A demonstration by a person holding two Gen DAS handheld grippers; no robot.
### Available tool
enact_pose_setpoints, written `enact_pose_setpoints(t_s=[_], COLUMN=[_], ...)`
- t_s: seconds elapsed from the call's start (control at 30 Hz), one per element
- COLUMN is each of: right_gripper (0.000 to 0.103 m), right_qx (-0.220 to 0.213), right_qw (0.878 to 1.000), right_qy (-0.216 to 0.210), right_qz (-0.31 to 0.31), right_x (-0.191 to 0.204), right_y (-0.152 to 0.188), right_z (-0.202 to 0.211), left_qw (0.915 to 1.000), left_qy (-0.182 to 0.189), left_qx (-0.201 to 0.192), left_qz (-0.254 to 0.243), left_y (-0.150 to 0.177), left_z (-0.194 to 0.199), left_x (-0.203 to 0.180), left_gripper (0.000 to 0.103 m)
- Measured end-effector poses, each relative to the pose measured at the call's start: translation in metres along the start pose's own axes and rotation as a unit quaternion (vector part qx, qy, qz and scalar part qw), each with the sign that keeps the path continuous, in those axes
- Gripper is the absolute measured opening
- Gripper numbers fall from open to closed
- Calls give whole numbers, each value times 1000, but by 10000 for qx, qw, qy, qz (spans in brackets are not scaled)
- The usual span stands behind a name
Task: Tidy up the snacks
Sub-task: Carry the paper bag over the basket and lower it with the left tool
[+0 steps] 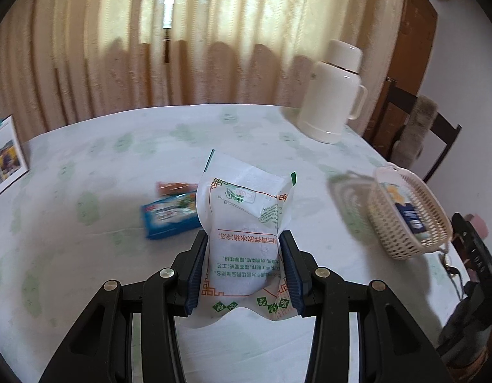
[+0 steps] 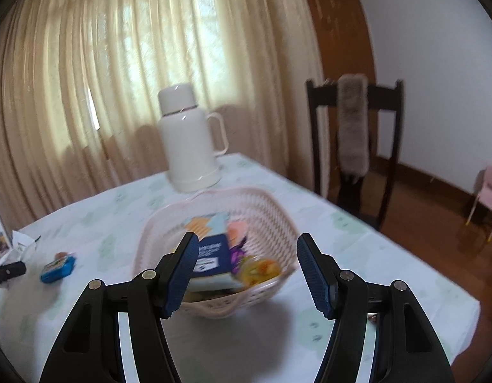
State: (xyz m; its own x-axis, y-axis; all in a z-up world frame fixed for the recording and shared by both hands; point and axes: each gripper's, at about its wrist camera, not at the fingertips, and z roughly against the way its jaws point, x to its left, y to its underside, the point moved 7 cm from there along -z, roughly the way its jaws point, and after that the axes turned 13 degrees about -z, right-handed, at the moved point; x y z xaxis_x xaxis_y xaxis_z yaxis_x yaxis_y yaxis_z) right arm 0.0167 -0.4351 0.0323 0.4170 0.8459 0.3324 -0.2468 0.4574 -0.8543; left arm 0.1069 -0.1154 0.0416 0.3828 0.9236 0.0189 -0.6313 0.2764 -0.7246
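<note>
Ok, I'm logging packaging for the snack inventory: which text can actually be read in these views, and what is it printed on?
"后请存放冰箱冷冻": red, upside down to the camera, start cut off, on the white packet held by the left hand-held gripper.
Green small print on the same packet: too small to read.
Blue box on the table: blurred, unreadable.
Dark blue packet in the basket: white print blurred, unreadable.

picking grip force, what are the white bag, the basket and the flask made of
White bag: thin plastic film, slightly glossy, going by its creases and crimped ends. It sits clamped in the left gripper.
Basket: moulded plastic, pale and matt, with a woven-look lattice wall.
Flask: cream shell with a smooth satin sheen; plastic or painted metal, hard to tell.
</note>
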Motion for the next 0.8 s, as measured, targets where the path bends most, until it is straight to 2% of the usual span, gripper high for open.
enact_pose_setpoints(t_s=[0.2, 0.57, 0.8], right_gripper=[65, 67, 69], right_qx=[-193, -821, -905], right_qw=[9998, 9965, 9954], right_qy=[-68, -15, -49], right_qz=[-38, -171, -296], right_x=[-3, -12, -18], right_y=[-1, -11, -13], right_z=[2, 14, 17], left_qw=[9993, 9949, 9897], left_qy=[280, 780, 1105], left_qx=[-3, 5, 122], left_qz=[-260, -644, -897], left_y=[-21, -57, -75], left_z=[-7, -29, -50], left_x=[-43, -114, -160], left_gripper=[40, 41, 41])
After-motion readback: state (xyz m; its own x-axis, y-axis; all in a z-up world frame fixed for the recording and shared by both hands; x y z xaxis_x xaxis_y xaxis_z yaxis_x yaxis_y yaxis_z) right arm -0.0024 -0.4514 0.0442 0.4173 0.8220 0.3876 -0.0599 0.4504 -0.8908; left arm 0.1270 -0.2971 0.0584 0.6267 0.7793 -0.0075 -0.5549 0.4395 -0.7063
